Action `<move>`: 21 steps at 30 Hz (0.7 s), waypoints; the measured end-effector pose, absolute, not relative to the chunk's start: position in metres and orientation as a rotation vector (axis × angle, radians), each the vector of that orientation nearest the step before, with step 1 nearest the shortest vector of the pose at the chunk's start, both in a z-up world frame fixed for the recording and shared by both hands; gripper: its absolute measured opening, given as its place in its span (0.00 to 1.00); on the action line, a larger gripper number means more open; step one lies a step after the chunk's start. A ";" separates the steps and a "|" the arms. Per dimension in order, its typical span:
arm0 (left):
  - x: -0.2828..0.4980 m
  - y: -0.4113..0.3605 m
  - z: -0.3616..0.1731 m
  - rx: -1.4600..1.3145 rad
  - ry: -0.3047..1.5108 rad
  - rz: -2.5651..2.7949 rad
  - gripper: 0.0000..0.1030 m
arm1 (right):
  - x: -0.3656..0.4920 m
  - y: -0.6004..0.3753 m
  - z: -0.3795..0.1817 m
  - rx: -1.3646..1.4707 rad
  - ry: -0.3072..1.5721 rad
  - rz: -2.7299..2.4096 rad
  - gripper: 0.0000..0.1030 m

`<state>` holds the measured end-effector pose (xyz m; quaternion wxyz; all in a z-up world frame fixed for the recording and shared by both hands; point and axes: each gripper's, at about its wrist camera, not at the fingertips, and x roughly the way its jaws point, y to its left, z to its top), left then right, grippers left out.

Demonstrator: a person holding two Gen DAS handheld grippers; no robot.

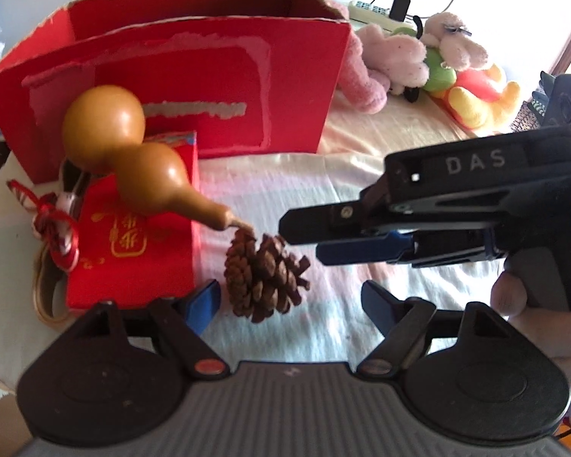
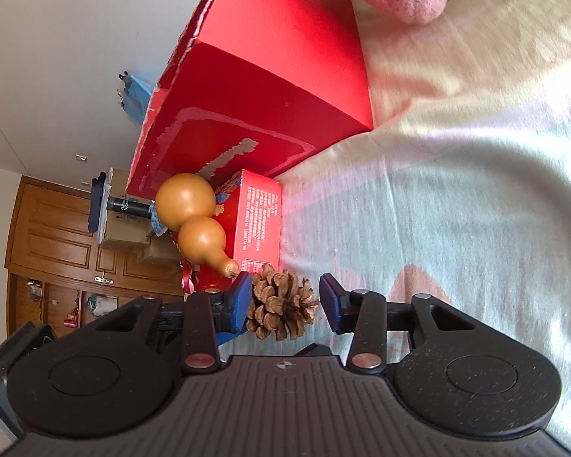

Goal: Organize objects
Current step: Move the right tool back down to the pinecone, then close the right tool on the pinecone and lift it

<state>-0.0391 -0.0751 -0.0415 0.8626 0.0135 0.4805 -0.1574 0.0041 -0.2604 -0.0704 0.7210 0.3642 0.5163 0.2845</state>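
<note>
A brown pine cone (image 1: 266, 278) lies on the pale cloth, just ahead of my open left gripper (image 1: 291, 301) and nearer its left pad. My right gripper (image 1: 304, 240) comes in from the right, turned on its side, with its tips beside the cone. In the right wrist view the pine cone (image 2: 281, 304) shows between the fingers of the open right gripper (image 2: 285, 291). A tan gourd (image 1: 133, 152) leans on a small red box (image 1: 133, 259), its stem tip touching the cone. Behind them stands a large open-topped red box (image 1: 194, 76).
Plush toys (image 1: 437, 61) lie at the back right beside a power strip (image 1: 369, 9). A red-and-white knotted cord (image 1: 53, 224) and a tan strap lie left of the small box. A hand (image 1: 533, 316) holds the right gripper's handle. Bare cloth (image 2: 456, 209) stretches right of the cone.
</note>
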 end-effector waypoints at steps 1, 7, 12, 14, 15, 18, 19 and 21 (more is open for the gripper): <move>-0.038 -0.076 -0.042 0.031 1.006 -0.334 0.79 | 0.004 -0.261 -0.072 0.809 1.146 0.626 0.42; -0.043 -0.088 -0.040 0.056 0.976 -0.383 0.78 | 0.003 -0.267 -0.075 0.810 1.165 0.628 0.37; -0.040 -0.097 -0.040 0.053 0.969 -0.429 0.78 | 0.003 -0.282 -0.076 0.830 1.161 0.606 0.37; -0.039 -0.103 -0.040 0.065 0.956 -0.446 0.79 | 0.004 -0.289 -0.077 0.840 1.159 0.589 0.38; -0.039 -0.106 -0.041 0.079 0.941 -0.448 0.79 | 0.005 -0.293 -0.078 0.844 1.159 0.581 0.38; -0.035 -0.111 -0.045 0.098 0.931 -0.452 0.79 | 0.006 -0.300 -0.079 0.860 1.155 0.560 0.38; -0.034 -0.110 -0.046 0.103 0.932 -0.451 0.79 | 0.007 -0.300 -0.079 0.862 1.155 0.559 0.38; -0.034 -0.108 -0.047 0.113 0.927 -0.441 0.79 | 0.007 -0.300 -0.079 0.866 1.154 0.575 0.38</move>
